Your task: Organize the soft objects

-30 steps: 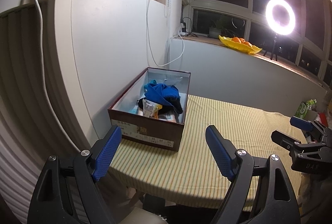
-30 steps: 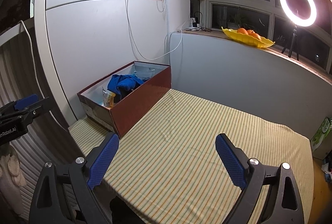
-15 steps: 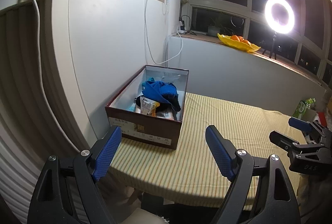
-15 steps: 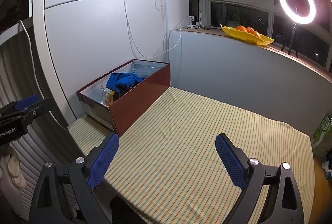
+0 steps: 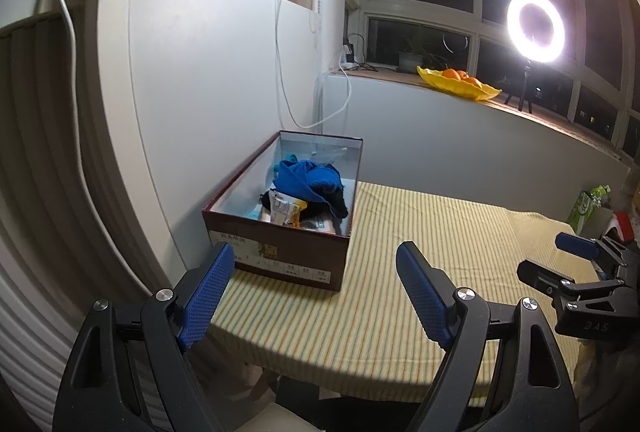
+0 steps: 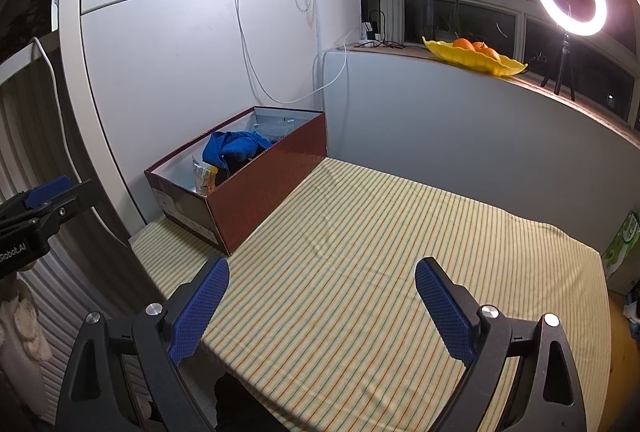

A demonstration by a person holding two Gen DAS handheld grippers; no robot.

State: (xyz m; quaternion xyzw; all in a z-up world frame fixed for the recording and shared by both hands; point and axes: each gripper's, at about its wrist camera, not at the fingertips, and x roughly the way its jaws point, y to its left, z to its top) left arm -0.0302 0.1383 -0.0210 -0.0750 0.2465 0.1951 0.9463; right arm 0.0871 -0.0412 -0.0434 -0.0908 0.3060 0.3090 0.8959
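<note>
A dark red cardboard box (image 5: 280, 252) (image 6: 264, 188) stands at the table's far left corner against the white wall. Inside lie a blue towel (image 5: 308, 178) (image 6: 234, 148), a black cloth (image 5: 336, 204) under it and a crinkled snack packet (image 5: 286, 210) (image 6: 204, 176). My left gripper (image 5: 312, 292) hangs open before the table's near edge, well short of the box, nothing between its blue pads. My right gripper (image 6: 322, 306) is open too, over the striped cloth's near edge, empty. Each gripper shows at the side of the other's view.
The table wears a yellow striped cloth (image 6: 400, 232). A window ledge behind carries a yellow fruit dish (image 6: 474, 56), a ring light (image 6: 570, 0) and cables (image 5: 344, 100). A green carton (image 5: 588, 206) stands at the far right. A radiator-like ribbed panel (image 5: 36, 152) is on the left.
Both views have shifted slightly, the box sitting a little further left in each. Both grippers stay open and empty; nothing on the table has moved.
</note>
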